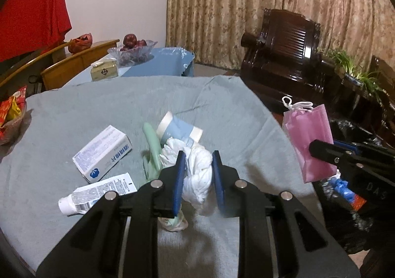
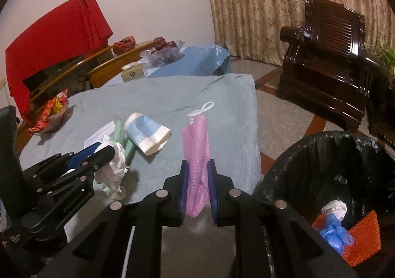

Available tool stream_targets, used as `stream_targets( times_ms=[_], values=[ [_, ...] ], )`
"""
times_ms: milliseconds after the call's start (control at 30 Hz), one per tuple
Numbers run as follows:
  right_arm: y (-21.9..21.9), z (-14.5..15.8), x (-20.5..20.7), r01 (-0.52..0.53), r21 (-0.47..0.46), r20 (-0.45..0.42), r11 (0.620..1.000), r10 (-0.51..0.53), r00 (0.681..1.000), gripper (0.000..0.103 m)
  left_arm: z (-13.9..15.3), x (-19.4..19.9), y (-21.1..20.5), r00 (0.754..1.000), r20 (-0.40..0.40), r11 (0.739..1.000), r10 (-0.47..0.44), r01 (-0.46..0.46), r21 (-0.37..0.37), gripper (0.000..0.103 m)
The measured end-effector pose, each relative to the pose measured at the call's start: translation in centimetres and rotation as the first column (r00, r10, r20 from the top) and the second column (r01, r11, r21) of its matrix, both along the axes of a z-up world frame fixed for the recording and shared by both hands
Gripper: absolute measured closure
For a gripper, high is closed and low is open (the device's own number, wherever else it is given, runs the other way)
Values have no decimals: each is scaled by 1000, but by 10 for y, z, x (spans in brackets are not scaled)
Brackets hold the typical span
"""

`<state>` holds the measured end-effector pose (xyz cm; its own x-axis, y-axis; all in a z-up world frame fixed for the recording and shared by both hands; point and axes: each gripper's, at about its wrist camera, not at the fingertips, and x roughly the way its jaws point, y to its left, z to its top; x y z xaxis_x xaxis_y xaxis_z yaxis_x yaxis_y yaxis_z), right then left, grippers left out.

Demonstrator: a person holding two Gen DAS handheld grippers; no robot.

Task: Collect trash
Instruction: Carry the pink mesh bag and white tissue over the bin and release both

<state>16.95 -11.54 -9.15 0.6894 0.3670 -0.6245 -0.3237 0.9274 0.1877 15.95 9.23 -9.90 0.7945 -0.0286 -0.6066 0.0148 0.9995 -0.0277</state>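
Both tongs clenched: left [image 1: 197,174] on tissue [image 1: 198,169], right [image 2: 198,189] on mask [image 2: 196,154], bin [image 2: 308,154] beside.

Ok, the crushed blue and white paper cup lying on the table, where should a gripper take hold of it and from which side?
Grip the paper cup across its flattened middle, coming from above. It lies on its side on the grey tablecloth, already squashed, so its walls pinch easily. The side nearer the table edge is open; a green strip lies against the other side.
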Motion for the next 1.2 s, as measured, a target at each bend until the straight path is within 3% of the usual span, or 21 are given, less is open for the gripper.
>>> stream_targets(
  times_ms=[667,1200],
  values=[
    [-35,46,-40,59,12,81,998,-60,995,88,45,-25,-34,994,67,996,-82,85,-32,82],
    [-127,61,-60,226,2,127,974,-224,966,88,57,-21,-114,963,97,966,-251,256,-43,82]
  ],
)
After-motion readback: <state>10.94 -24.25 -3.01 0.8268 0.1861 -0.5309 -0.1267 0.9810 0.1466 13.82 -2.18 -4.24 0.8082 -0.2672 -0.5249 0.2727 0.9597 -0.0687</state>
